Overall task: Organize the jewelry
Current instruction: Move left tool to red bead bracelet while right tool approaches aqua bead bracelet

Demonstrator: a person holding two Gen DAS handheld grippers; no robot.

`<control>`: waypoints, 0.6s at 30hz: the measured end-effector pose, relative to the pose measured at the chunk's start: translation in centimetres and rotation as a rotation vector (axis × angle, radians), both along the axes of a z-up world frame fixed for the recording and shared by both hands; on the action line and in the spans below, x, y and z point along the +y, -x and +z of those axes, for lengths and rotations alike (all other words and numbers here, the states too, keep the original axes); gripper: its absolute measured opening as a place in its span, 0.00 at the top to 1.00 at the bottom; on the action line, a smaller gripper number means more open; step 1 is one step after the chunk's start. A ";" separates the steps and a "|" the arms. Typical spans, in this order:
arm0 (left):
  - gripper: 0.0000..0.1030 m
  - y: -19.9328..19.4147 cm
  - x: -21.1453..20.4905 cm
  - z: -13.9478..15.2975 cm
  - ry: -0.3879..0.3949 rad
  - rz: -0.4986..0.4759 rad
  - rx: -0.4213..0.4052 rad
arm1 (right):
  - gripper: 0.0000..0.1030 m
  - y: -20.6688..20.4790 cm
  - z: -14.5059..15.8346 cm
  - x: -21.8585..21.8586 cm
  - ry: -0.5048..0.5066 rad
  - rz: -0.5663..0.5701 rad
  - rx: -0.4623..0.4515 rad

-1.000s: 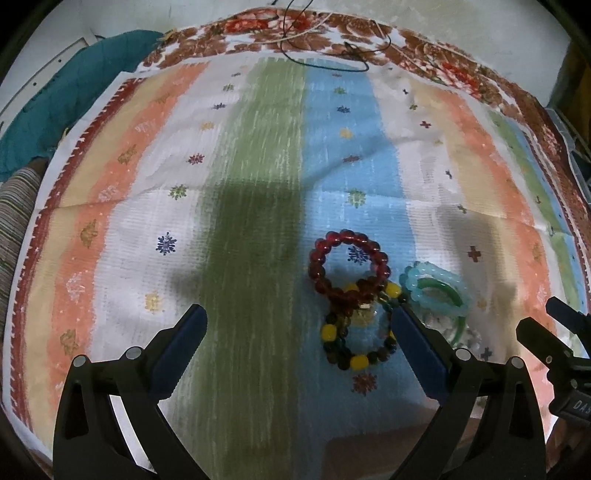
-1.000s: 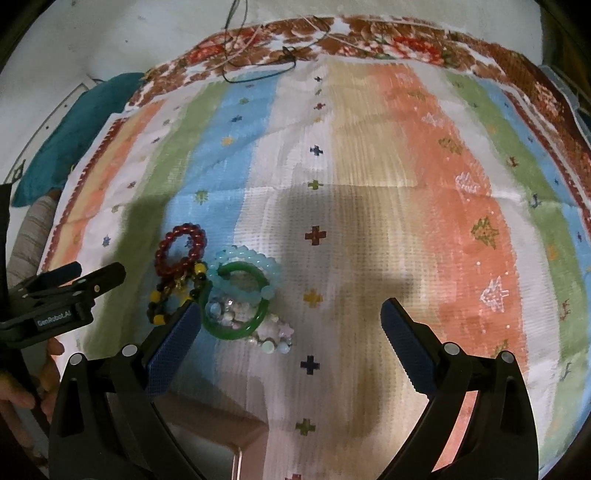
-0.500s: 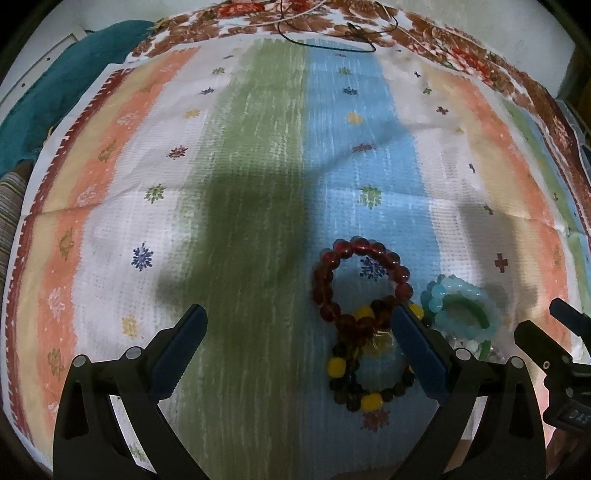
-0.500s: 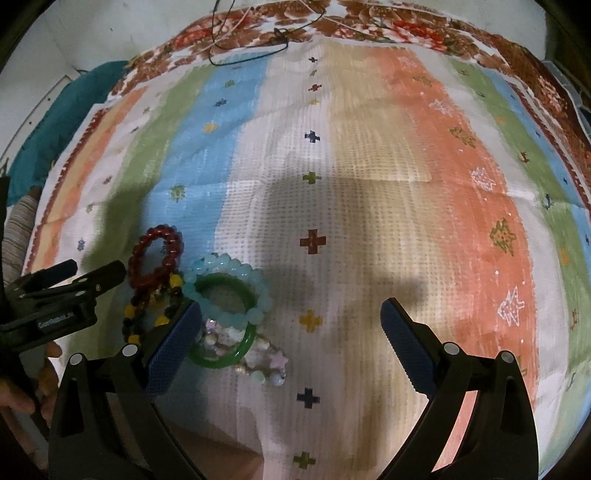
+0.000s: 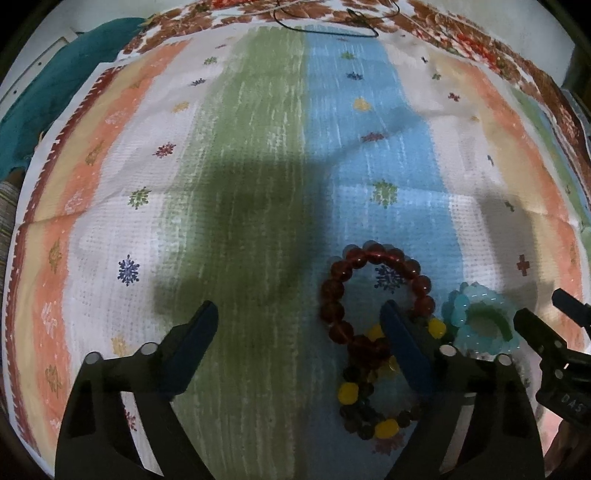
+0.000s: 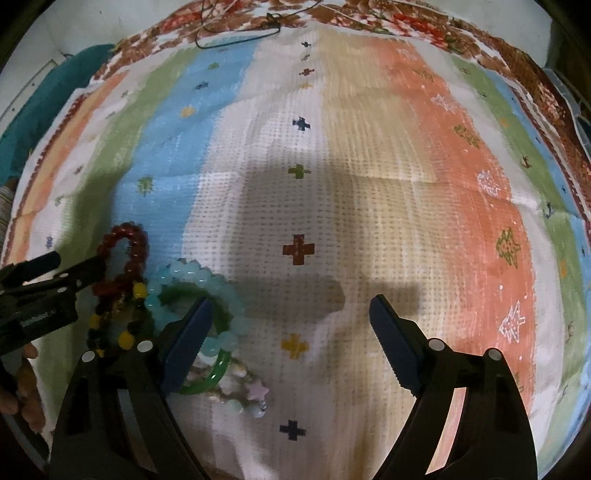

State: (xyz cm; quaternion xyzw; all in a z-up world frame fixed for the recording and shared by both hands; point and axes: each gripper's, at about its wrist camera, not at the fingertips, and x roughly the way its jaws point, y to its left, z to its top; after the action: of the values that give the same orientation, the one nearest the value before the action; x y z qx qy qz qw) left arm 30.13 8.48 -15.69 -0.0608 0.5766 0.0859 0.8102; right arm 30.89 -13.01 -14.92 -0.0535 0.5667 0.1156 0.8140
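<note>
A: How are the hands posed?
B: Both tilt steeply down over the striped cloth (image 5: 258,221). The left hand-held gripper (image 5: 299,328) and the right hand-held gripper (image 6: 290,321) have their jaws closing on nothing.
A: And the jewelry?
B: Near the cloth's near edge: red bead bracelet (image 5: 332,295), dark-and-yellow bead bracelet (image 5: 354,406), pale blue bracelet (image 6: 192,275), green bangle (image 6: 218,373), overlapping.

Bracelets (image 5: 373,325) clustered, overlapping, on cloth (image 5: 258,184); cord (image 5: 332,29) behind.

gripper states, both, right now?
Left gripper: jaws wide but closing, nothing gripped.
Right gripper: jaws wide but closing, nothing gripped; one finger sits over the green bangle.
</note>
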 end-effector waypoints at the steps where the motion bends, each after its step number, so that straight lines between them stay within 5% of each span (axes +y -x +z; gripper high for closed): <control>1: 0.21 -0.1 0.0 -0.2 -0.002 -0.002 0.005 | 0.16 -0.1 -0.2 0.1 0.006 0.002 0.001; 12: 0.44 -0.6 -0.1 -1.5 -0.023 -0.033 0.025 | 0.32 -0.7 -1.2 0.2 0.009 0.016 0.015; 18: 0.78 -0.5 -0.1 -1.5 -0.015 -0.038 0.023 | 0.57 -0.5 -1.0 0.2 -0.022 0.043 0.006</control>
State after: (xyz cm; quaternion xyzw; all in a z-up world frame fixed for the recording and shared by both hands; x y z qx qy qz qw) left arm 30.63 8.42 -17.17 -0.0429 0.5862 0.0754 0.8055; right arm 31.39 -12.85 -15.92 -0.0563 0.5667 0.1397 0.8100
